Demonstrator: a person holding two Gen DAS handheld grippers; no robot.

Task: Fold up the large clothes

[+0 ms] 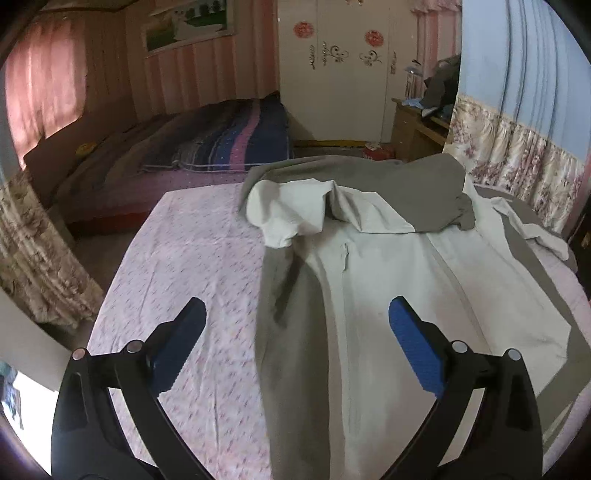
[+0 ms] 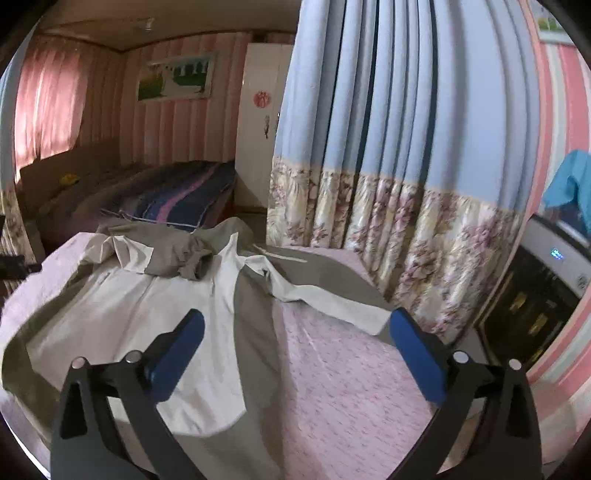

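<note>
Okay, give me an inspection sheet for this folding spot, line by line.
Surface: pink patterned sheet, bare on both sides of the garment.
Job's things: grey and cream coat spread lengthwise, one sleeve folded across its far end.
Clutter: nothing seen.
Grippers: left tongs open, empty; right tongs open, empty.
Cables: nothing seen.
Surroundings: blue floral curtain, second bed, white wardrobe.

Home bedroom. Bed (image 1: pixel 207 147) with striped quilt (image 1: pixel 236 144) against pink striped wall, white wardrobe (image 1: pixel 332 74) with red decals, blue floral-hem curtain (image 2: pixel 388 147), framed landscape picture (image 1: pixel 192 22), wooden dresser (image 1: pixel 417 129), pink patterned sheet (image 1: pixel 192 258) in foreground.
</note>
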